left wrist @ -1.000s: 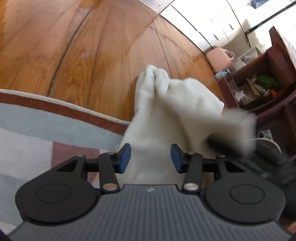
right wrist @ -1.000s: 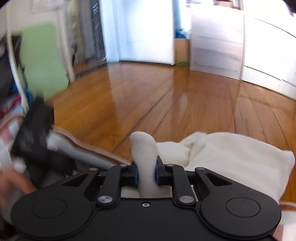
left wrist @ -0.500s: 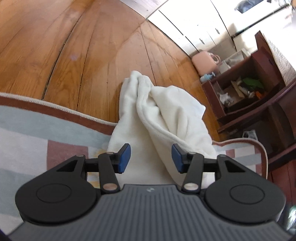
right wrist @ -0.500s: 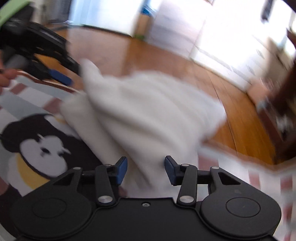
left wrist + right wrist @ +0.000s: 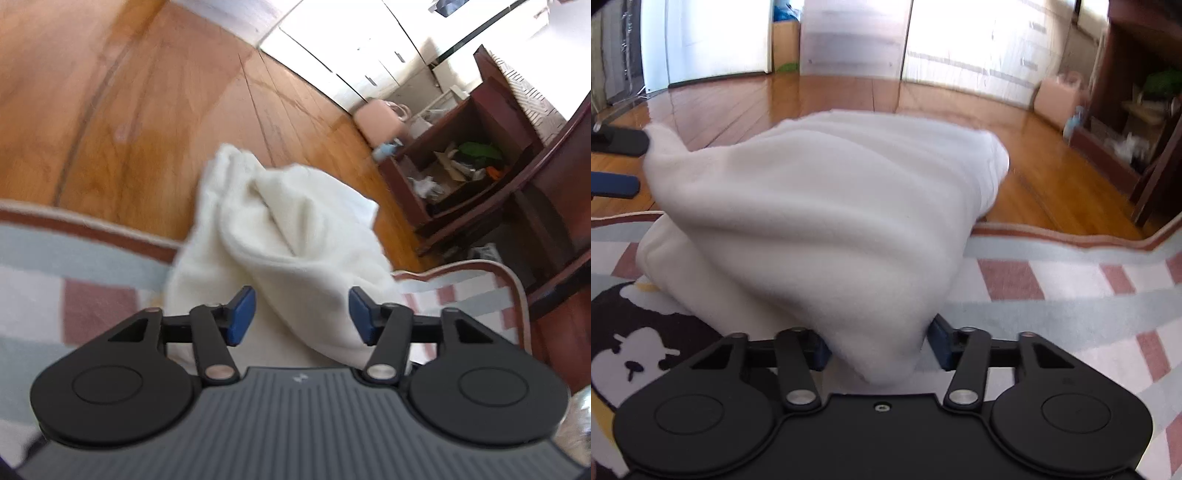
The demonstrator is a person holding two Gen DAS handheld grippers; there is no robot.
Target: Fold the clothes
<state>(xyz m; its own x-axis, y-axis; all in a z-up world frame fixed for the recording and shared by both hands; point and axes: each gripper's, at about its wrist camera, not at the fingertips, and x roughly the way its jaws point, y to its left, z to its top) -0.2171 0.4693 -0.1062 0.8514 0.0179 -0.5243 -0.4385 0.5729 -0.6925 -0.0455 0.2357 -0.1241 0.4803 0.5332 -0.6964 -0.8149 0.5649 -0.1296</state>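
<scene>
Cloth: a white fleece garment (image 5: 295,236) is heaped at the rug's (image 5: 74,266) far edge, spilling at 12 o'clock onto the wooden floor (image 5: 147,110).
Handling: judged light, soft and limp; sagging is expected when lifted.
Left gripper (image 5: 299,317): fingers are opening, apart, with a fold lying between them, not pressed.
Right gripper (image 5: 879,349): fingers are apart; a drooping corner hangs between them, and no squeeze is seen.
Grasp: corners or a hem edge are best taken.
</scene>
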